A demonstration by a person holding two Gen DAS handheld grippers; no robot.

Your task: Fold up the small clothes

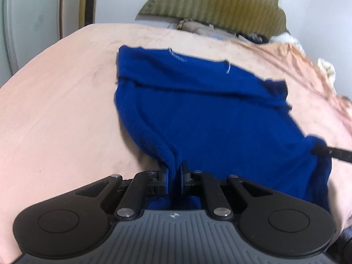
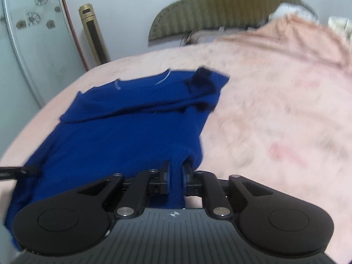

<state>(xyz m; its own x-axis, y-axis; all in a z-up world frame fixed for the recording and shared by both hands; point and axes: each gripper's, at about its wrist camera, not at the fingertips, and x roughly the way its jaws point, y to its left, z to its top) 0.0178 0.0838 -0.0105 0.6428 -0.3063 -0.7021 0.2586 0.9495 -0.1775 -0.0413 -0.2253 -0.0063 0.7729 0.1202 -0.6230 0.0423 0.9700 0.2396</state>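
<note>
A royal-blue knit sweater [image 1: 209, 114] lies on a pink bedspread [image 1: 55, 110], its sleeves folded across the upper part. My left gripper [image 1: 175, 176] is shut on the sweater's near left hem corner, fabric bunched between the pads. My right gripper [image 2: 176, 176] is shut on the near right hem corner of the same sweater [image 2: 123, 132], lifting it slightly. The right gripper's fingers [image 1: 330, 153] show at the right edge of the left wrist view; the left gripper's fingers [image 2: 13, 171] show at the left edge of the right wrist view.
An olive padded headboard [image 2: 231, 6] stands at the far end of the bed, with bedding piled below it. A wardrobe door [image 2: 26, 44] and a gold tower fan [image 2: 94, 35] stand to the left. Open bedspread [image 2: 275, 110] lies right of the sweater.
</note>
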